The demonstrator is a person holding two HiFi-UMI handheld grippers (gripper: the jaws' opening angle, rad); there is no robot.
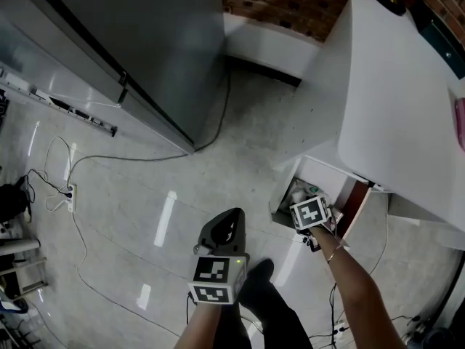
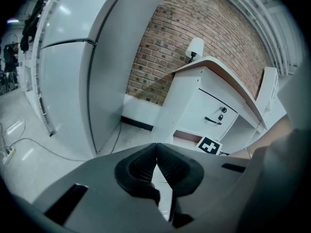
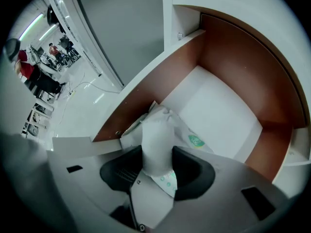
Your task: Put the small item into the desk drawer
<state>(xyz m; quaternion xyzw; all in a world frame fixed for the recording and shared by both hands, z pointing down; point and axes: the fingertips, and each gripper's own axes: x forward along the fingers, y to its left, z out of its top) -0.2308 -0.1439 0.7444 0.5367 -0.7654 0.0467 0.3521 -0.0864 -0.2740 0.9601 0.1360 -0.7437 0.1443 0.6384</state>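
Packet [image 3: 156,140] first: it's a soft white thing with a bit of green print, sitting right between the pads of my right tongs [image 3: 156,155]. The tongs stand pretty wide, but that's because the packet is fat. Both pads are against it and it looks pinched in at the waist, so I'd call that a grip, not a release. It hangs nose-down over the near end of the open drawer [image 3: 221,108], and its far tip looks like it's at or just above the drawer's white bottom. I can't tell if it's actually touching. There's crinkly plastic with a green mark just beside it, and I honestly can't say if that's part of the same packet or something else lying in there.

The drawer is pulled out from under the white worktop [image 1: 407,100], brown walls, mostly bare inside.

My left tongs [image 2: 156,152] are closed tip to tip with nothing in them, hovering over the floor [image 1: 145,195] well apart from the drawer, doing nothing.

So I'd say this is the drop-off step, nearly done. Next I need to spread the right tongs enough that the packet slips free inside the walls, then back straight out without dragging it along. After that the drawer probably wants pushing shut.
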